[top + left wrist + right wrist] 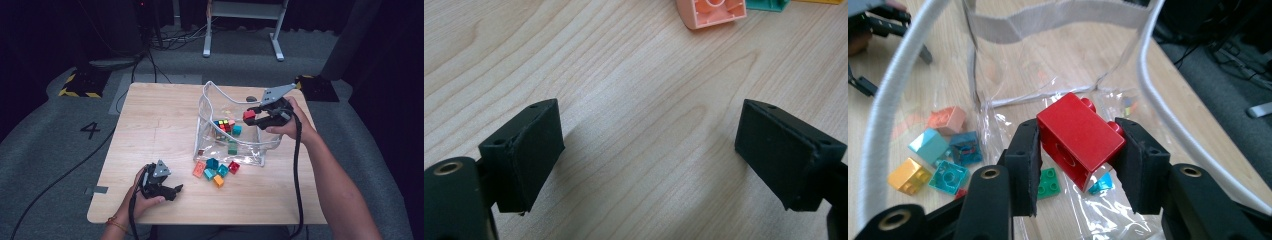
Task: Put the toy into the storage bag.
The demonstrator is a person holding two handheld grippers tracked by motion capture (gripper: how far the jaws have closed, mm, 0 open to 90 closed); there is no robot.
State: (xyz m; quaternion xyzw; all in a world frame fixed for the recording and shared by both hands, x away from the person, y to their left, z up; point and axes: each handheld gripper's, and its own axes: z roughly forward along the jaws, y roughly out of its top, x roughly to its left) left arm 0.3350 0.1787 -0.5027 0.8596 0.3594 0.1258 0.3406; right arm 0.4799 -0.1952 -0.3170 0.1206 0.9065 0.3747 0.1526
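Note:
My right gripper (253,116) is shut on a red brick (249,115) and holds it over the open top of a clear plastic bag (205,131) at the table's middle right. In the right gripper view the red brick (1080,137) sits tilted between both pads of the right gripper (1082,152), with the bag's white rim (890,107) around it. The bag holds a multicoloured cube (223,125), a teal brick (236,130) and a green brick (232,147). My left gripper (173,190) rests open near the front left edge; in its own view the left gripper (649,145) has nothing between the pads.
Several loose bricks lie on the wooden table (150,125) just in front of the bag: a salmon one (199,169), teal ones (212,164), a small red one (233,166) and a yellow one (218,180). The salmon brick (711,12) lies ahead of the left gripper.

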